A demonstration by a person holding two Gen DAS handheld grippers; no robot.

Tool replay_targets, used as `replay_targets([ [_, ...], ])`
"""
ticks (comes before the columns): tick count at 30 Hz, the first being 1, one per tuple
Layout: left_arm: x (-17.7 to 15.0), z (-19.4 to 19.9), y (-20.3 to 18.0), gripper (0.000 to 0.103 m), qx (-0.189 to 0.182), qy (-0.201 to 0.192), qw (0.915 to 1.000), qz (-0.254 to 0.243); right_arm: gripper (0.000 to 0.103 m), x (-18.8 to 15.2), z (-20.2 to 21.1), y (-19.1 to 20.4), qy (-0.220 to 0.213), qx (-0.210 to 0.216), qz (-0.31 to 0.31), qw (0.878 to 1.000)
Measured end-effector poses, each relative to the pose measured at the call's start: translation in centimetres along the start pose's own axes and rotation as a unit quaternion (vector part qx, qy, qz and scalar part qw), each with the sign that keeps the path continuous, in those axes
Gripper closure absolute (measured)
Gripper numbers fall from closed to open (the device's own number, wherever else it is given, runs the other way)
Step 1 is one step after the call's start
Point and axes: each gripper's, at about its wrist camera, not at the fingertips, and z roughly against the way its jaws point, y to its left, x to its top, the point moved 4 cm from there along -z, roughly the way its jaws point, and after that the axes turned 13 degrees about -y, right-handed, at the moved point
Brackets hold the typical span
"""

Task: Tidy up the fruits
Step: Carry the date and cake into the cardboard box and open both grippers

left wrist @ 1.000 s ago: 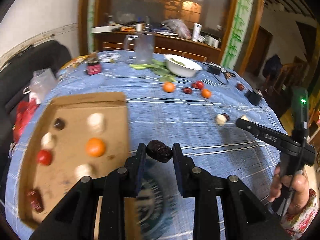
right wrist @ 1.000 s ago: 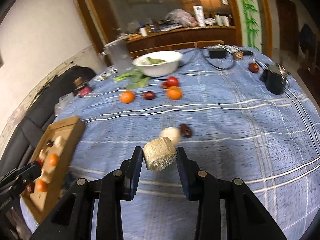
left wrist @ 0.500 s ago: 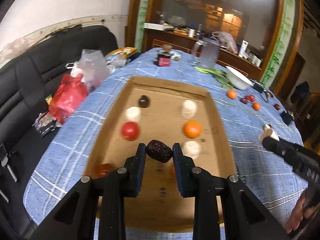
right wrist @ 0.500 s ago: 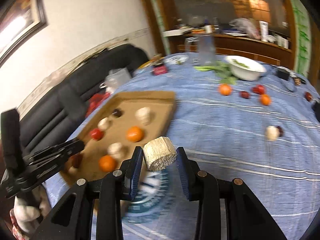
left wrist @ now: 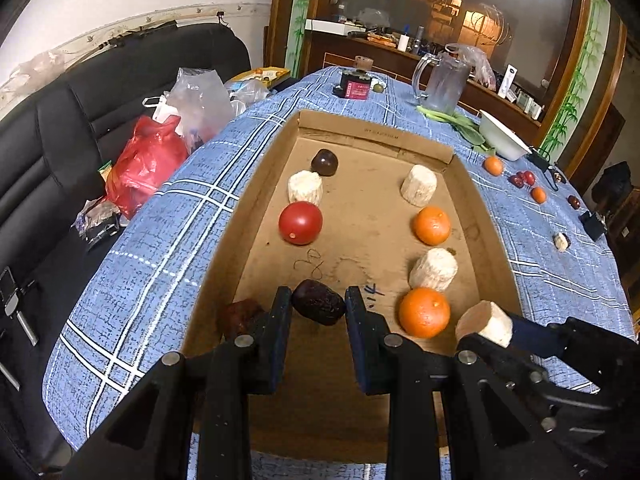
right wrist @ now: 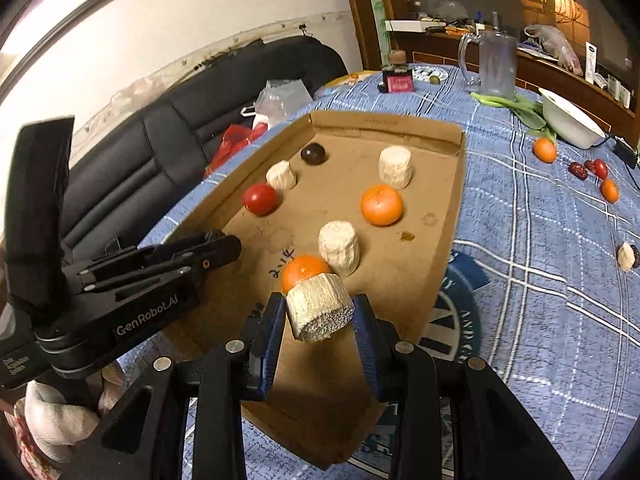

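Left gripper [left wrist: 318,307] held a dark date [left wrist: 319,307] over the box's [left wrist: 372,130] near-left end; right gripper [right wrist: 320,314] clamped a pale chunk [right wrist: 320,307] near the front orange [right wrist: 306,272]. Best lowered before releasing, extending each column.

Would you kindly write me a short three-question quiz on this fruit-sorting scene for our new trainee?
1. True or false: the left hand-held gripper holds a dark date.
2. How many oranges lie in the cardboard tray?
3. The right hand-held gripper holds: A) a tomato, B) a pale cut cylinder, C) nothing.

Key: 1 true; 2 two, the far orange and the near orange; 3 B.
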Motion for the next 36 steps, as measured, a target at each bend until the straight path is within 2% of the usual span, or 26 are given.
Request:
replay_targets([
  [5,-0.1,-0.3,0.6,0.077,0.009,0.005,0.9999,0.006,0.065,-0.7,-0.8,0.1,0.011,-0.004,0.0,1.0],
  [15,-0.2,-0.4,0.7,0.075,0.01,0.008,0.9998,0.013,0.065,-1.0,-1.2,0.7,0.006,-0.018,0.025,0.999],
  [20,0.0,0.2,0.2,0.055,0.003,0.004,0.9999,0.013,0.065,-1.0,-1.1,0.8,0.005,-0.021,0.027,0.999],
  [24,0.5,1.1,-0.1,0.044,0.0,-0.007,0.9999,0.014,0.062,-0.7,-0.5,0.8,-0.007,-0.023,0.027,0.999],
  [26,0.8,1.7,0.1,0.037,0.009,-0.014,0.9997,0.017,0.057,-0.5,0.1,0.9,-0.017,-0.023,0.029,0.999],
  [30,1.2,2.4,0.3,0.025,0.027,-0.021,0.9992,0.02,0.055,-0.2,1.3,0.8,-0.034,-0.025,0.03,0.999],
  [32,1.5,3.0,0.4,0.014,0.05,-0.03,0.9982,0.018,0.055,-0.1,2.1,0.7,-0.042,-0.026,0.026,0.998],
  [34,1.8,3.4,0.0,0.011,0.076,-0.038,0.9964,0.005,0.054,-0.2,2.9,0.2,-0.051,-0.03,0.017,0.998],
  [36,1.8,3.9,-1.1,0.011,0.078,-0.043,0.9959,-0.021,0.05,-0.3,3.7,-0.5,-0.059,-0.035,0.002,0.998],
])
